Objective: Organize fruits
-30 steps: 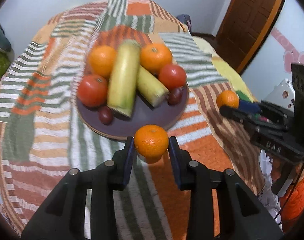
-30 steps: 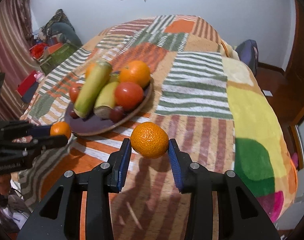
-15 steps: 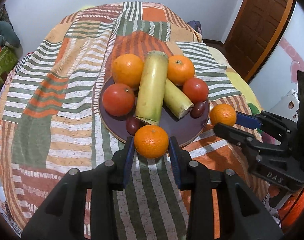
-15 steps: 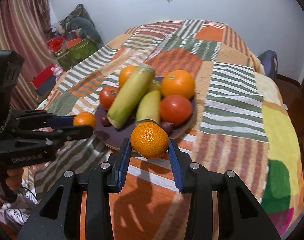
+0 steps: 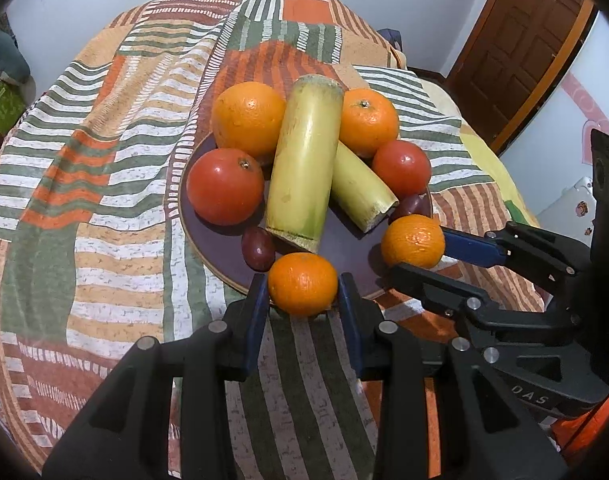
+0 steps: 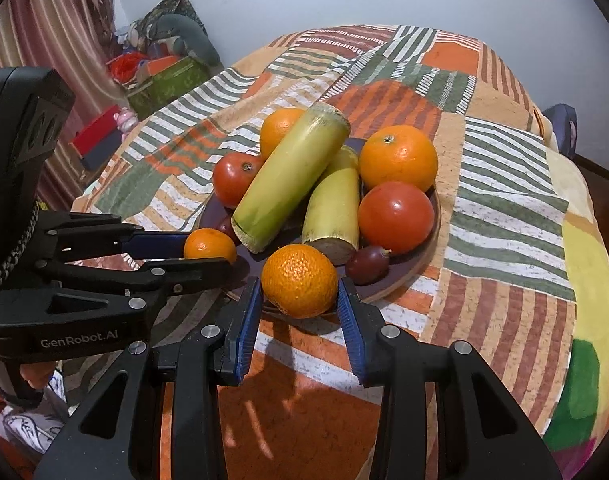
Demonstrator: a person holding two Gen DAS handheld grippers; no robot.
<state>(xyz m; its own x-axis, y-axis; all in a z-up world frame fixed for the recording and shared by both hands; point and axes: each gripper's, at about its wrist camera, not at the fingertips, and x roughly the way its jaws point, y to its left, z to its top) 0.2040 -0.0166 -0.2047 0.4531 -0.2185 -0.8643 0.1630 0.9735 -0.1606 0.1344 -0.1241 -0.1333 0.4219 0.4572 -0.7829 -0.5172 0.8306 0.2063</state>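
A dark purple plate (image 5: 344, 240) (image 6: 432, 248) on the patchwork blanket holds two oranges, two tomatoes, two yellow-green cane pieces and small dark red fruits. My left gripper (image 5: 302, 286) is shut on a mandarin (image 5: 302, 283) at the plate's near rim; it also shows in the right wrist view (image 6: 208, 252), holding that mandarin (image 6: 209, 245). My right gripper (image 6: 299, 282) is shut on another mandarin (image 6: 299, 280) just above the plate's front rim. It shows in the left wrist view (image 5: 414, 244) with its mandarin (image 5: 412, 241) at the plate's right edge.
The striped patchwork blanket (image 5: 104, 168) covers a bed or table with rounded edges. A wooden door (image 5: 520, 48) stands at the back right. Boxes and clutter (image 6: 160, 76) sit on the floor at the left by a curtain.
Both grippers have moved closer to the plate, each carrying its mandarin. The two mandarins now hang at the plate's near rim, close together.
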